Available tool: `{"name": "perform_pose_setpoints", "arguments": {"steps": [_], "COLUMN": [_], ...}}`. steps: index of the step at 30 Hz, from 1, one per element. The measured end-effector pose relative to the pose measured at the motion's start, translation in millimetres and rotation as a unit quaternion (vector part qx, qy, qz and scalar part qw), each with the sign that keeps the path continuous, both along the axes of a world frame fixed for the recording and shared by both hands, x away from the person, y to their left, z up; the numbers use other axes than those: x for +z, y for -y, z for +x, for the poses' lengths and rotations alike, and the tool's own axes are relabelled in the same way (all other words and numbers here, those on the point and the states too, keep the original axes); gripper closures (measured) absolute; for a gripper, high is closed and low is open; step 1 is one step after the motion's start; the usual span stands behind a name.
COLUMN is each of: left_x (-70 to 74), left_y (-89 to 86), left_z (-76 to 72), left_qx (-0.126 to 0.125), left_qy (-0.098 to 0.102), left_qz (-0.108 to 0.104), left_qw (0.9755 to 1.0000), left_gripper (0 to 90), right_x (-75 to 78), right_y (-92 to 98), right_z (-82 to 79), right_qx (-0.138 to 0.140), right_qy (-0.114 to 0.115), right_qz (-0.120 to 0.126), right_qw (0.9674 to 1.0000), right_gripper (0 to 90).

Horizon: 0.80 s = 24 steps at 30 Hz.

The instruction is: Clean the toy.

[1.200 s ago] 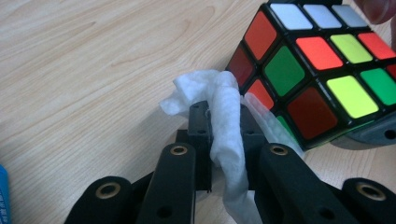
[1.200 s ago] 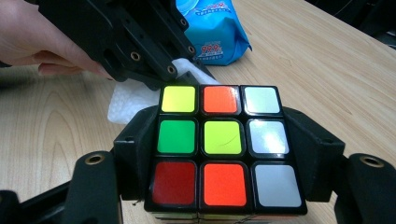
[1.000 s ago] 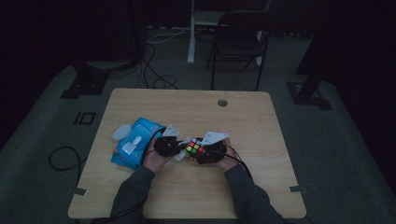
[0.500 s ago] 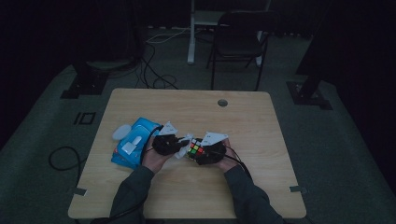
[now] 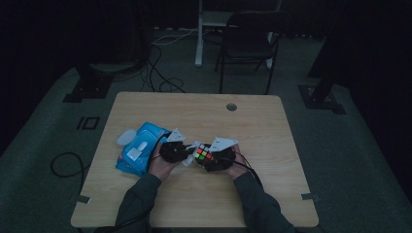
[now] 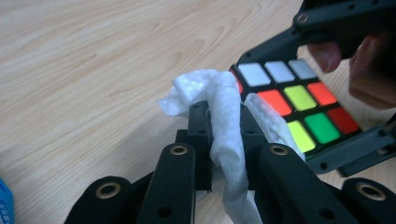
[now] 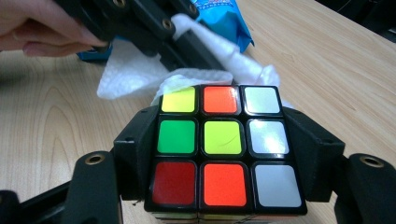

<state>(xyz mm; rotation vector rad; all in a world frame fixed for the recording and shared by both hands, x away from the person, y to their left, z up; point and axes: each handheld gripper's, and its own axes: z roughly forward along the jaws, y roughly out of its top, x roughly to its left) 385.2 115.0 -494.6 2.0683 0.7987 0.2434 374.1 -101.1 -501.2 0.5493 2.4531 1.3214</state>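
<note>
- Dark room around a pale wooden table [image 5: 272, 194], with a black chair [image 5: 248, 43] on the floor beyond its far edge and cables on the floor at the left
- Far left on the table lies a blue packet of wipes [image 5: 138, 153], with a small white lid [image 5: 127, 137] just beside its far corner
- Next comes the left gripper [image 5: 183, 154], its jaws closed on a crumpled white wipe [image 6: 224, 116]; the wipe sticks out past the jaw tips and hangs down between them
- The wipe's loose end touches the side of the puzzle cube [image 7: 224, 144], at the edge by the yellow and orange squares
- At the middle of the table, near the person's edge, the cube sits clamped between the jaws of the right gripper [image 5: 206, 156], one jaw against each side of it
- The cube's upper face shows white, orange, yellow, green and red squares
- A small round hole [image 5: 231, 107] lies in the table top toward the far right
</note>
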Motion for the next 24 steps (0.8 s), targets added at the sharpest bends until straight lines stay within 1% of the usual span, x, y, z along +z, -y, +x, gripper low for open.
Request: {"name": "perform_pose_setpoints", "arguments": {"steps": [3, 6, 13, 16, 24], "left_x": [-3.7, -7.2, -15.8, -16.6, -12.9], "left_y": [0.6, 1.4, 1.6, 1.6, -0.6], "left_z": [1.2, 1.8, 2.5, 2.8, 3.8], "left_qx": [-0.001, -0.001, -0.001, -0.001, 0.001], "left_qy": [-0.005, -0.008, -0.019, -0.021, -0.016], "left_qz": [0.002, 0.012, 0.022, 0.023, 0.020], "left_qw": [1.0000, 0.9999, 0.9996, 0.9995, 0.9997], "left_gripper": [82.3, 82.3, 82.3, 82.3, 82.3], "right_x": [0.1, 0.3, 2.3, 2.6, 2.2], "right_y": [0.7, 1.4, 2.7, 3.2, 2.2], "right_z": [0.3, 0.4, 0.5, 0.6, 0.1], "right_qx": [-0.001, -0.002, -0.003, -0.003, -0.001], "right_qy": [0.000, -0.001, 0.002, 0.002, 0.003], "right_qz": [-0.001, 0.000, 0.002, 0.002, 0.001], "right_qw": [1.0000, 1.0000, 1.0000, 1.0000, 1.0000], "right_gripper": [34.4, 34.4, 34.4, 34.4, 34.4]}}
